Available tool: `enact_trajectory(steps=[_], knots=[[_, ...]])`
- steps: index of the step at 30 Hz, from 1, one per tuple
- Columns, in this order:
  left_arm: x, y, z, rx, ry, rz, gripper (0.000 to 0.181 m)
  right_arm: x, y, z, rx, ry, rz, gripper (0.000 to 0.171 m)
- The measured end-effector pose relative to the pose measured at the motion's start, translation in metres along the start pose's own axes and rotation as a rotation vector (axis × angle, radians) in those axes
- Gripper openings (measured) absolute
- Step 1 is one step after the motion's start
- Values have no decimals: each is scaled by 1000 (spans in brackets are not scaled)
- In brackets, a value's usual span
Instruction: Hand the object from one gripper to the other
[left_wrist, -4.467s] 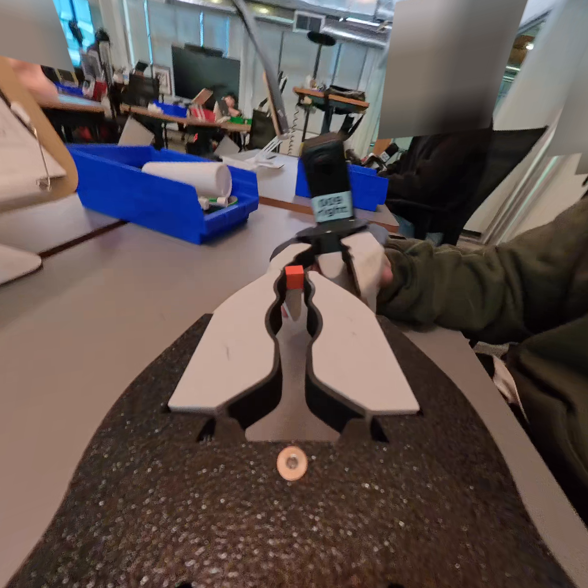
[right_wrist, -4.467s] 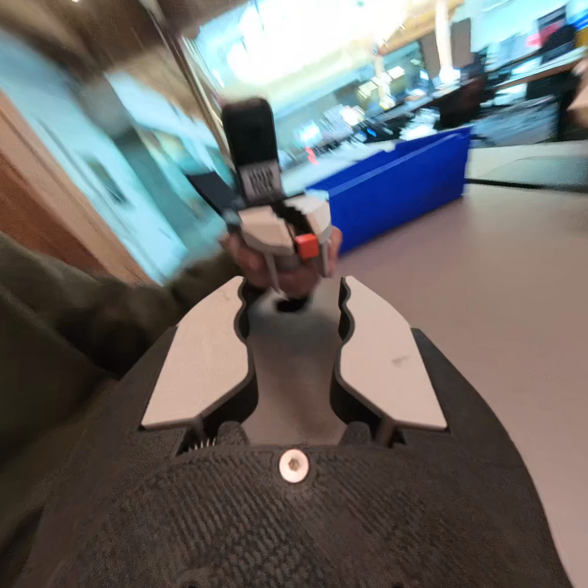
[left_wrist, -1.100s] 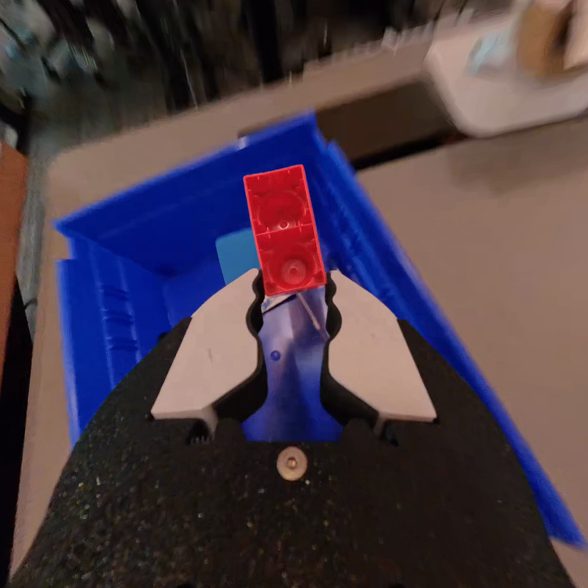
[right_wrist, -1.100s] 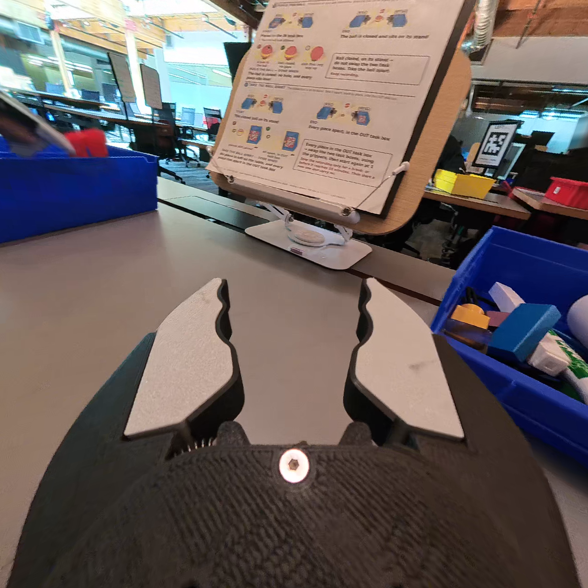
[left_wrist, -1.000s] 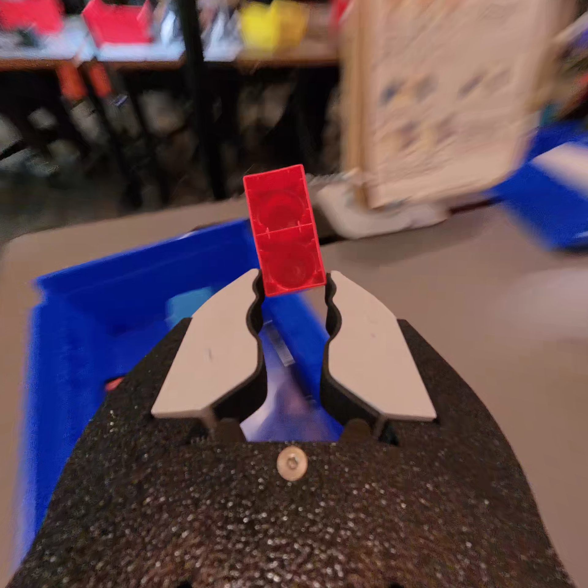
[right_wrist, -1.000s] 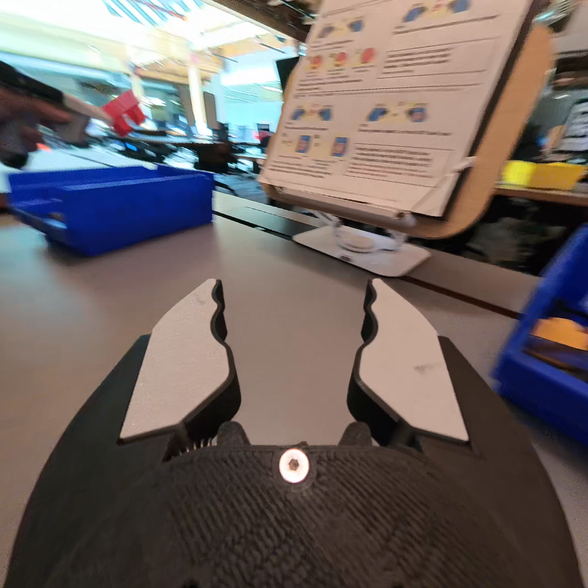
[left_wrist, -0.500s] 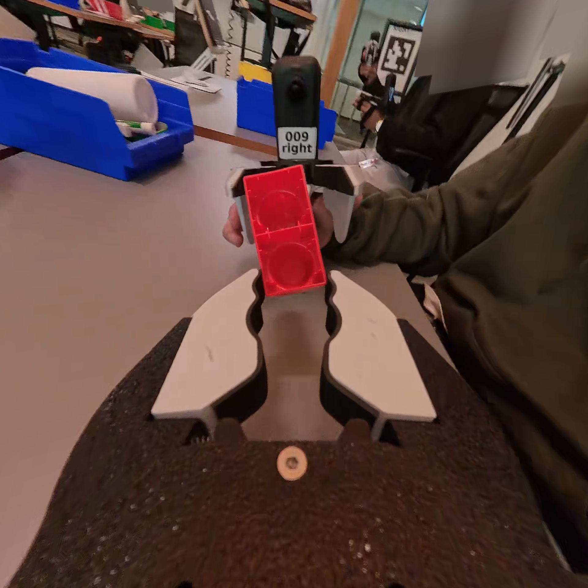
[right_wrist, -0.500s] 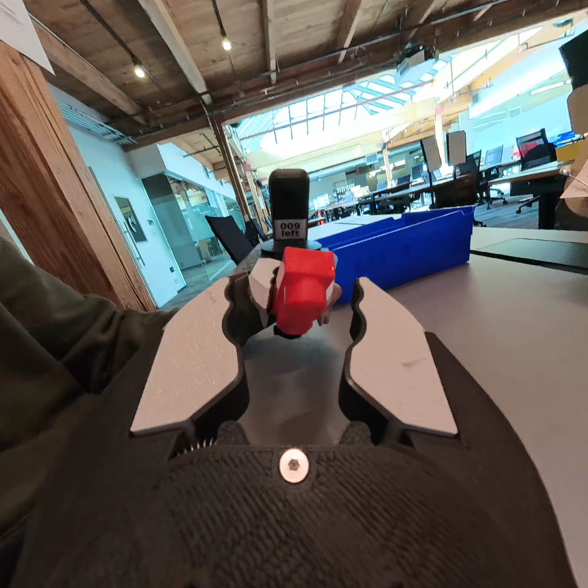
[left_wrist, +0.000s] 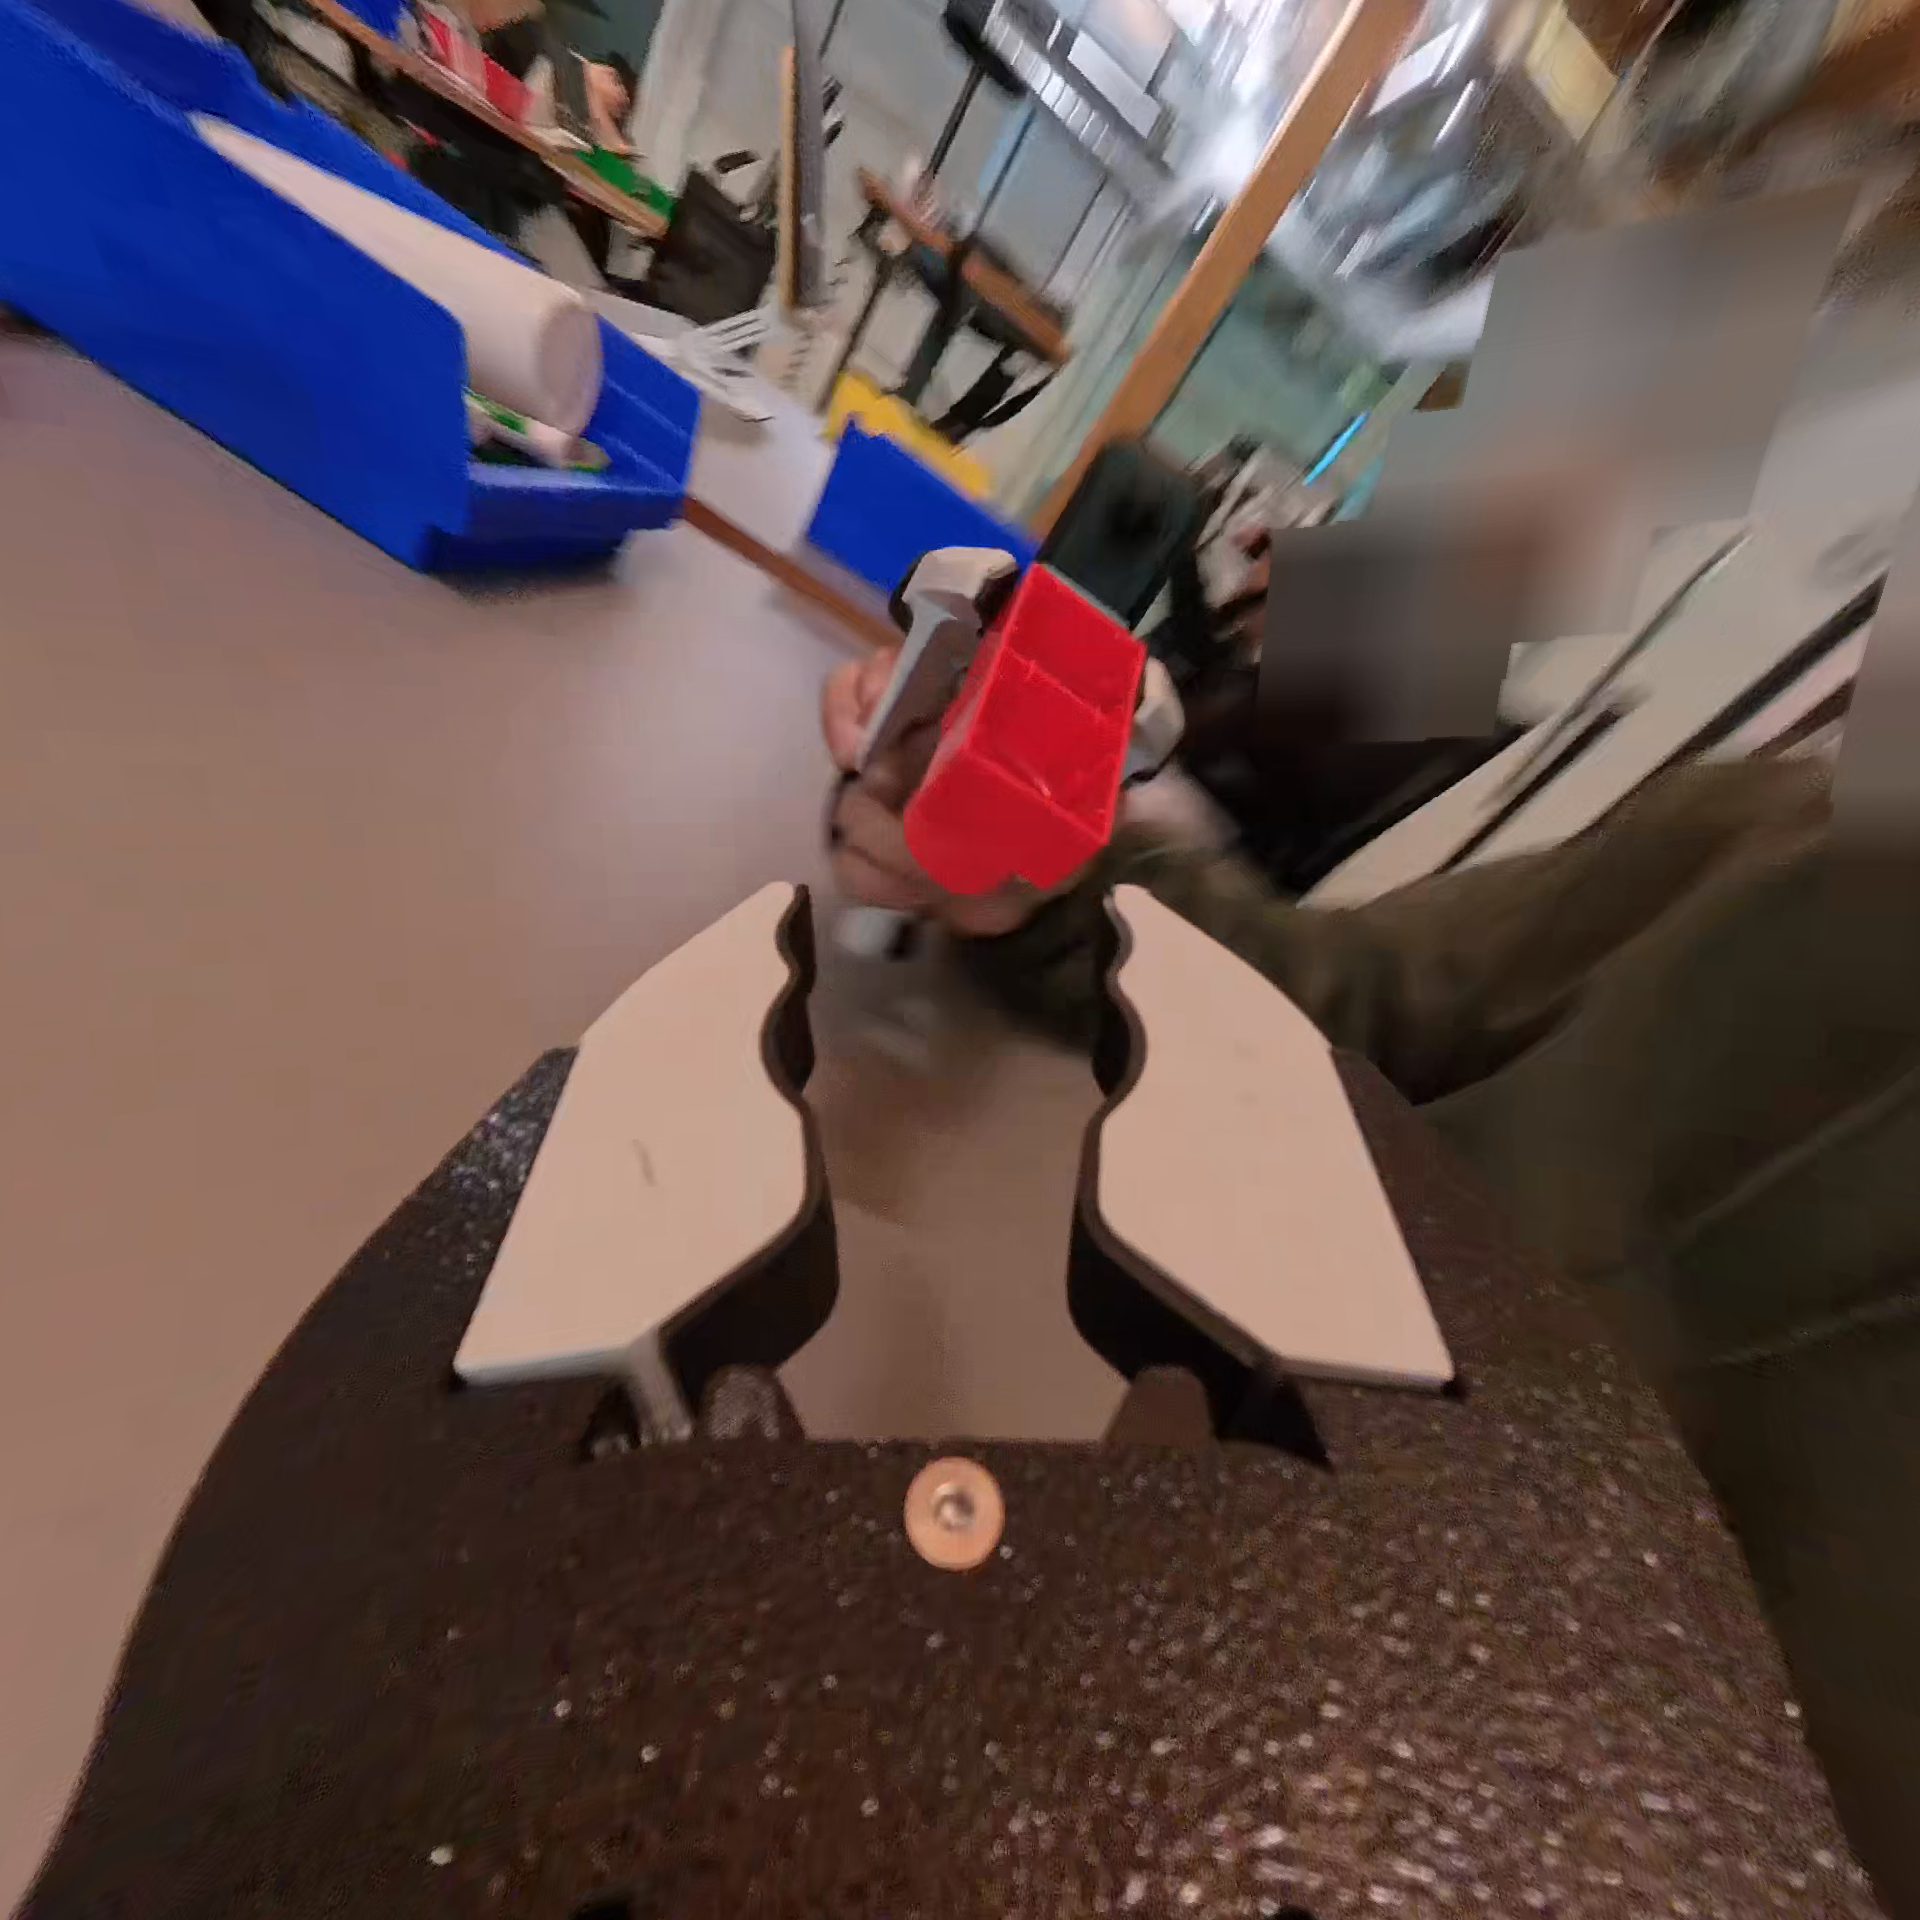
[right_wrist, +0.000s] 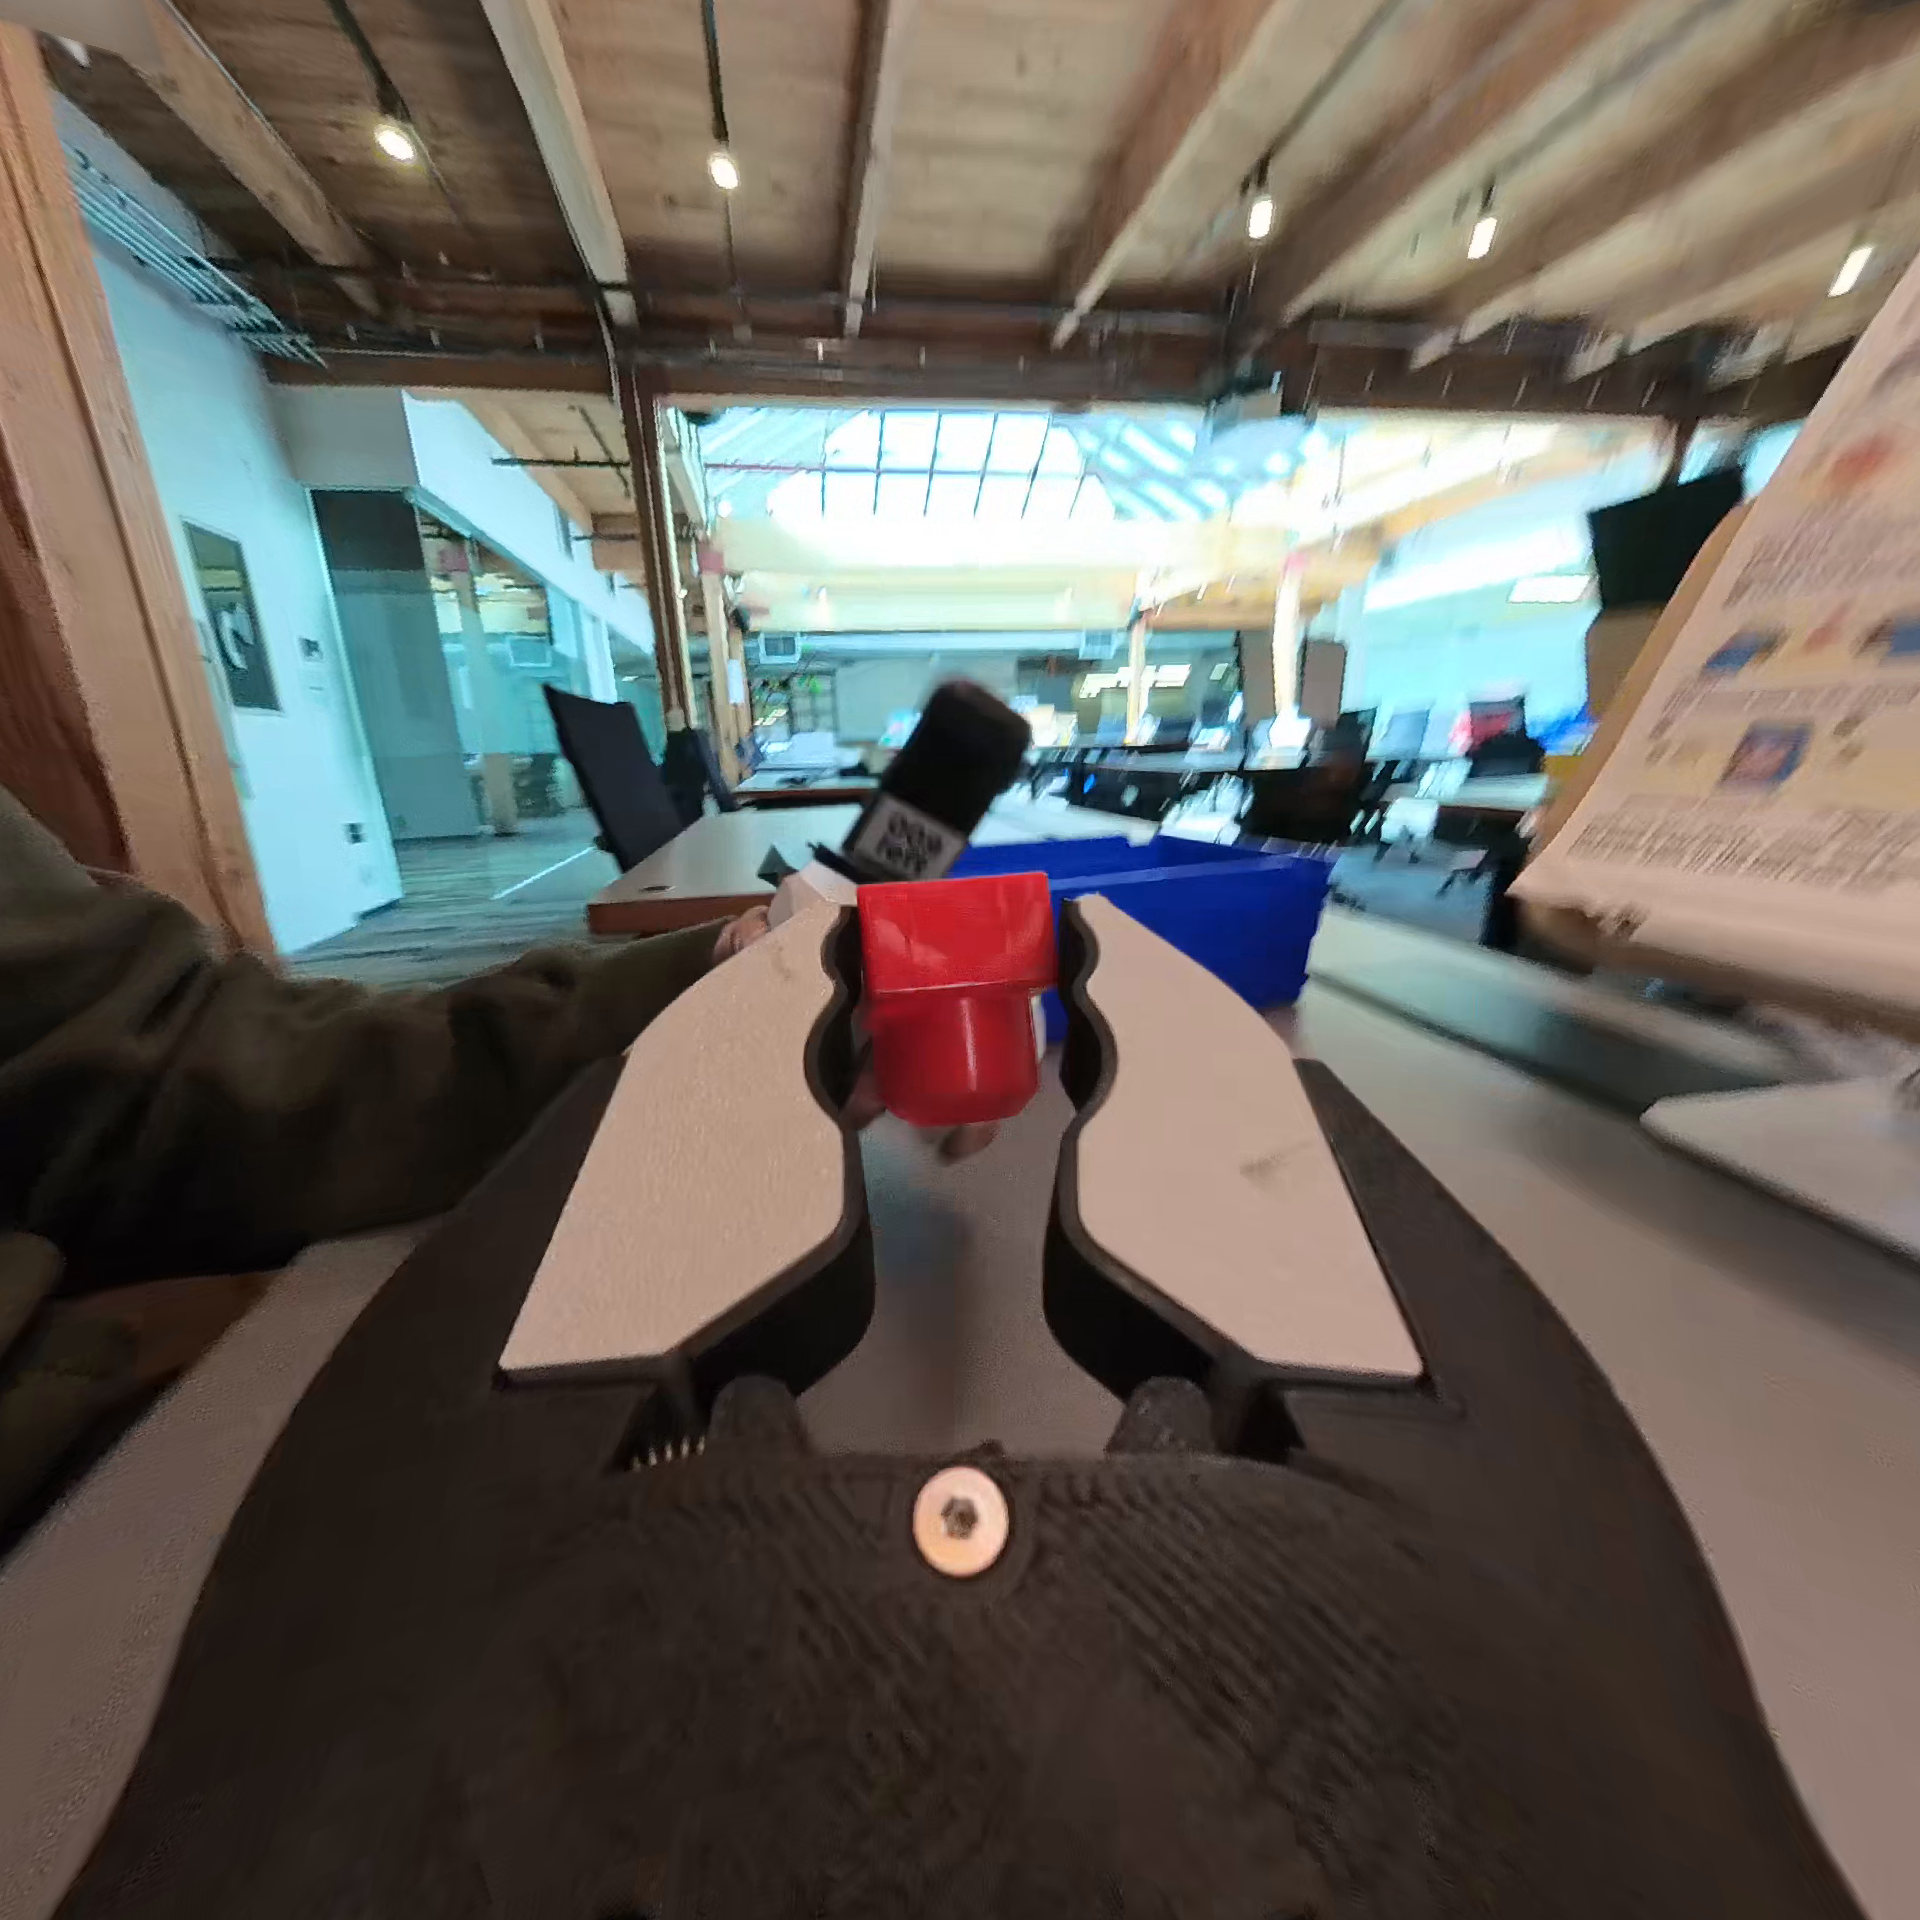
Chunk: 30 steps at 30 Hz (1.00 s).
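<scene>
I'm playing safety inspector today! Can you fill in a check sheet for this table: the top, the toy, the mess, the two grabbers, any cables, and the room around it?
Surface: grey table, bare near the grippers.
Job's things: red block, held up above the table.
Clutter: blue bin holding a white roll; another blue bin; instruction sheet on a stand.
Grippers: right gripper shut on the red block; left gripper open, empty, just short of the block.
Cables: nothing seen.
Surroundings: open office with desks, chairs, wooden ceiling beams; a person's green sleeve.
</scene>
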<state>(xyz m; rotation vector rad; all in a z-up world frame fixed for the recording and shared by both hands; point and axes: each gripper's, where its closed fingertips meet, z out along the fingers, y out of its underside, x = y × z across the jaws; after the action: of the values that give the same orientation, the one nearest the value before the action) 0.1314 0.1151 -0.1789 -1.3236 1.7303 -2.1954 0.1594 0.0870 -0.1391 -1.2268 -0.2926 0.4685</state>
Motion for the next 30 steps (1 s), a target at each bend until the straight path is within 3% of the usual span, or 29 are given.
enact_trajectory(steps=[2, 4, 6, 9, 13, 15, 20, 21, 26, 28, 30], knots=[[4, -10, 0, 82, 137, -302, 44, -2, -12, -7, 45, 2, -153, 36], [6, -13, 4, 132, 249, -452, 38, -5, -13, -9, 21, 11, -289, 36], [14, 3, 15, 44, 294, -458, 45, -13, -9, -6, -20, -13, -405, 36], [32, 18, 27, -56, 366, -434, 72, -26, 3, 1, -77, -69, -472, 37], [36, 16, 29, -36, 408, -450, 65, -40, 5, 7, -46, -131, -443, 36], [36, 15, 27, -28, 419, -449, 49, -41, 10, 8, -70, -133, -458, 36], [18, 9, 22, 37, 308, -307, 44, -27, 20, 7, -128, -54, -418, 38], [14, 7, 19, 55, 271, -266, 44, -22, 22, 7, -129, -26, -372, 39], [-14, -7, -2, 84, -74, 227, 43, 9, 29, 7, -152, 69, 120, 97], [-6, -17, -7, 113, -144, 515, 43, 10, 39, 10, -176, 21, 440, 102], [5, -19, -6, 94, -186, 761, 43, -2, 36, 13, -115, -111, 732, 94]])
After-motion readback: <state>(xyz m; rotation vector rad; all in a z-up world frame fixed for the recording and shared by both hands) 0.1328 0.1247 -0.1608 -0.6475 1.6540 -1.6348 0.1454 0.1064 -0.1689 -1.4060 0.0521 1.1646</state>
